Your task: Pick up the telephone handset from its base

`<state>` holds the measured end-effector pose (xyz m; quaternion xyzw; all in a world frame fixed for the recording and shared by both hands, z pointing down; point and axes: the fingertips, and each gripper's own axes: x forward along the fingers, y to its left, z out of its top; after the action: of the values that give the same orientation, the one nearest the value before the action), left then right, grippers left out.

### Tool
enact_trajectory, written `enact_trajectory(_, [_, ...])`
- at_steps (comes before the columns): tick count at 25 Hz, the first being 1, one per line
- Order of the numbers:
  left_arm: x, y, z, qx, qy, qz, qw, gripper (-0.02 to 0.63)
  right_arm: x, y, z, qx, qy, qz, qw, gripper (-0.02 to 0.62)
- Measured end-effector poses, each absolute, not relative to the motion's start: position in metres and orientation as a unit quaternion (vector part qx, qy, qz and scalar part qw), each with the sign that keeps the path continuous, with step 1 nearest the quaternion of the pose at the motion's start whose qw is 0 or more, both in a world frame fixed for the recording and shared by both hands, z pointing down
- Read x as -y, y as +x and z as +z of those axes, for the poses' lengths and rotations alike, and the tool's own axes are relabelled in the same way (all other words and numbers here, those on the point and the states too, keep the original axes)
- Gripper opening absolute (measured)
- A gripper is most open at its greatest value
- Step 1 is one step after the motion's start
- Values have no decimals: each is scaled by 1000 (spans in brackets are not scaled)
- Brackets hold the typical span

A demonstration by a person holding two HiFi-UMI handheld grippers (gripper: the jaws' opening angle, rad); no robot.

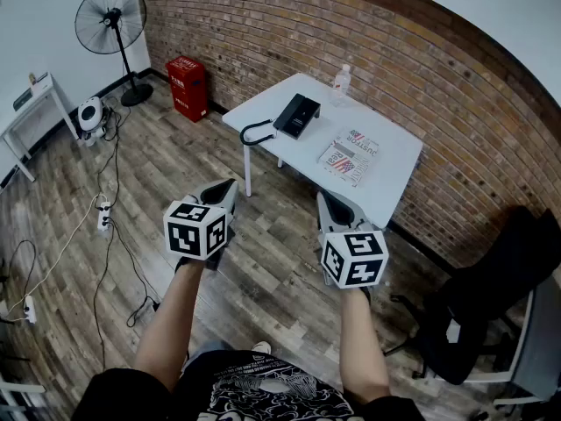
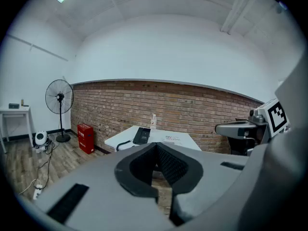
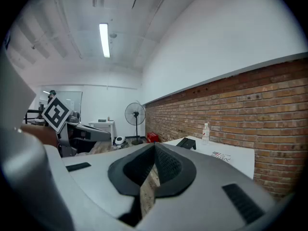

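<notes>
The left claw (image 1: 226,188) and the right claw (image 1: 324,198) each have their jaws pressed together on nothing. Well apart at 12 o'clock, the telephone (image 1: 296,115) sits on the white surface (image 1: 394,160), with a bottle (image 1: 341,83) at its 1 o'clock.

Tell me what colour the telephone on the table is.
Black. The telephone lies on the white table, and it shows best in the head view.

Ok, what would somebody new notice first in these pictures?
Probably the two grippers held out over the wood floor: the left tongs and right tongs, both shut and empty, each carrying a black-and-white marker cube. Beyond them a white table stands against the brick wall, with a black telephone on it.
</notes>
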<state>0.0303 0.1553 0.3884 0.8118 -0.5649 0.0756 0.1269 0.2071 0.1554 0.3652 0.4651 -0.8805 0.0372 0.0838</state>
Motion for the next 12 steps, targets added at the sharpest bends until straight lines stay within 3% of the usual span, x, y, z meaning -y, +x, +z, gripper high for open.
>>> enact_trajectory(12, [-133, 7, 394, 562, 813, 73, 129, 6, -136, 180, 373, 882, 460, 38, 92, 0])
